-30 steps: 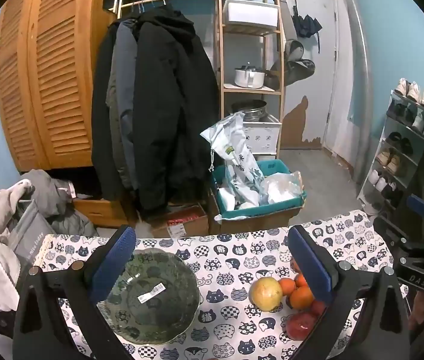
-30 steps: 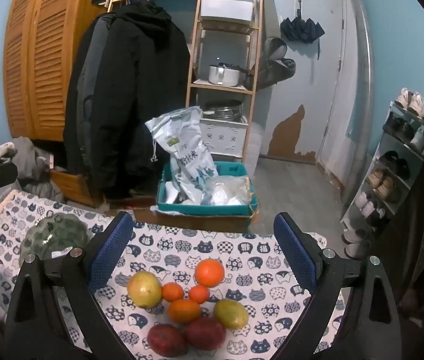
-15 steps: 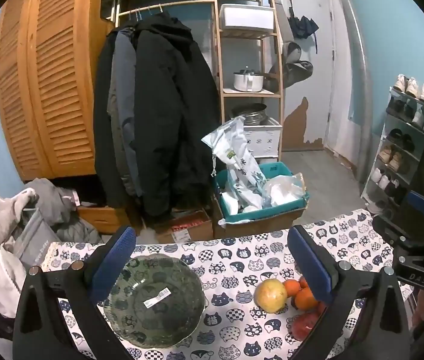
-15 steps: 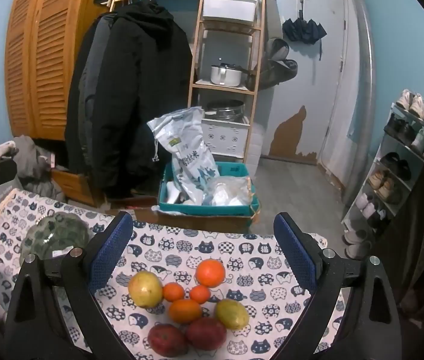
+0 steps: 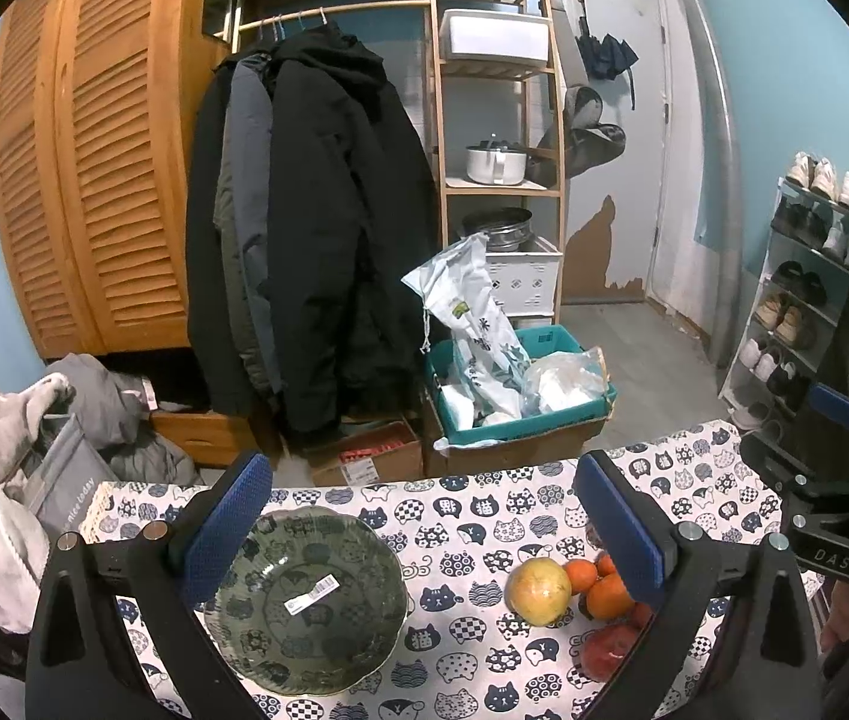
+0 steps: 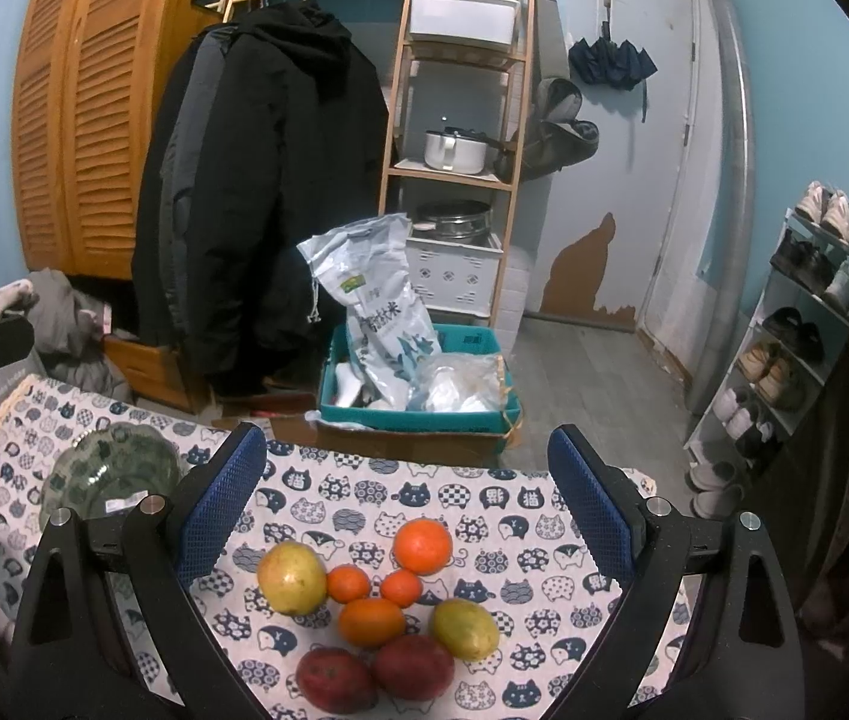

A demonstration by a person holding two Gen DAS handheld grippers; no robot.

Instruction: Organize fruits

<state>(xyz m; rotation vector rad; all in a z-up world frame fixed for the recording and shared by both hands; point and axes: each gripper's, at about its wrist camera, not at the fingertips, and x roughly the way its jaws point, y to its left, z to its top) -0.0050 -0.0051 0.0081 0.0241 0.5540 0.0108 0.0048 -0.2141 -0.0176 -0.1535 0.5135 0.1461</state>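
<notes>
- The left claw [image 5: 421,510] is spread wide and holds nothing; its blue-padded fingers [image 5: 226,525] frame the lower half of the left wrist view, above the cat-patterned tabletop [image 5: 472,510].
- The right claw [image 6: 406,495] is equally wide and empty, hovering over the fruit in the lower centre of its view.
- The dark green patterned glass bowl [image 5: 307,600] sits at lower left between the left claw's fingers, with a white barcode sticker inside; its print is too small to read.
- The fruit pile lies at lower centre of the right view: a yellow-green apple [image 6: 292,577], a large orange [image 6: 423,547], small tangerines [image 6: 348,583], a yellow-green lemon-shaped fruit [image 6: 465,628] and two red apples [image 6: 336,679].
- In the left view the right finger hides part of this pile.
- "DAS" reads on the other claw's body at right edge of the left view.
</notes>
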